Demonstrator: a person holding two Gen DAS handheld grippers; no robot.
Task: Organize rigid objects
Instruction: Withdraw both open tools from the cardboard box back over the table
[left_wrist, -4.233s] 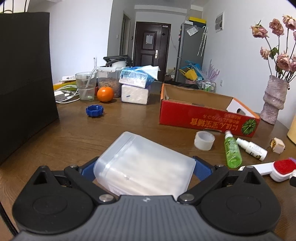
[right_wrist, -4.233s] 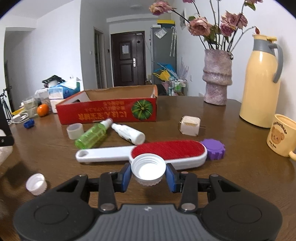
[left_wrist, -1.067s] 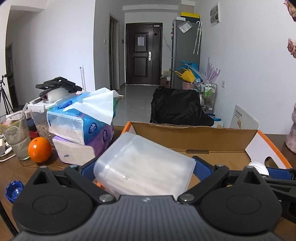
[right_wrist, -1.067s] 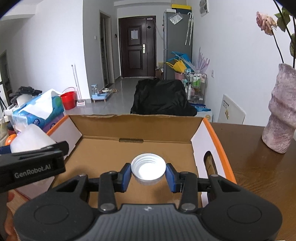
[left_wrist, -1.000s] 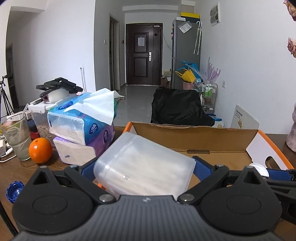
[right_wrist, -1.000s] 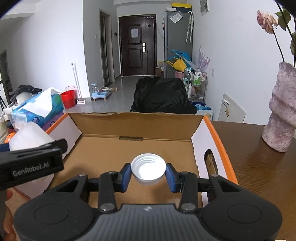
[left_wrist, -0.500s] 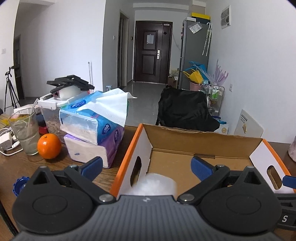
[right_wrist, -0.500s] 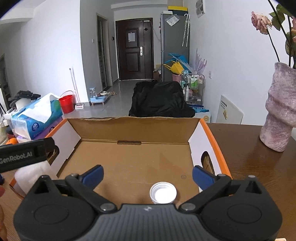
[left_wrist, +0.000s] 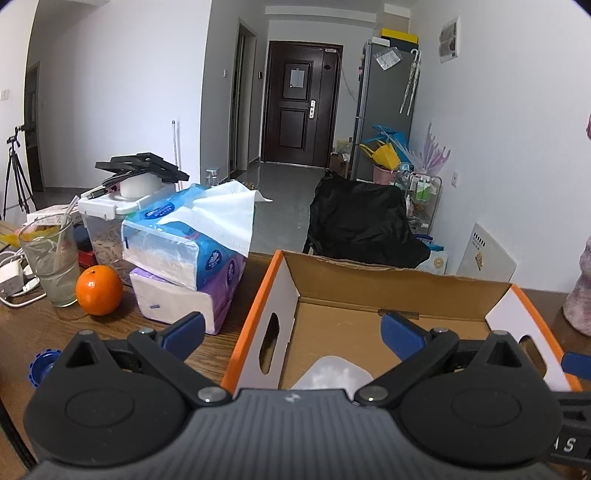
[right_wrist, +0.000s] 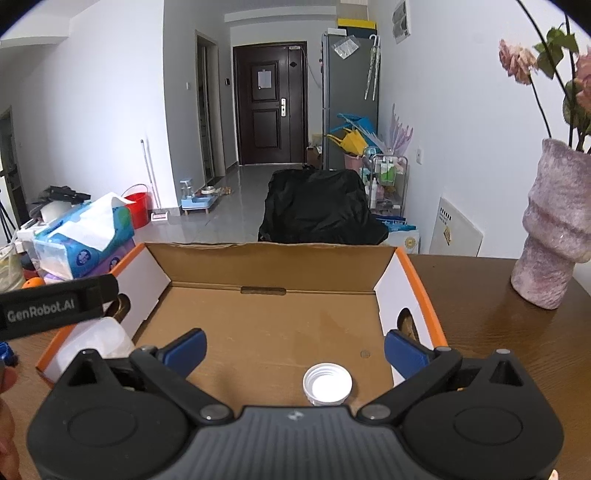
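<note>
Now both grippers hang over the cardboard box (right_wrist: 273, 317) with jaws spread wide and nothing between them. Below the right gripper (right_wrist: 294, 347), a white bottle cap (right_wrist: 327, 383) lies open side up on the box floor. Under the left gripper (left_wrist: 291, 332), a frosted plastic container (left_wrist: 332, 373) sits in the box by its left wall. This looks like the drop-off step, done; next, each hand probably needs to back away toward the table for more loose items.
</note>
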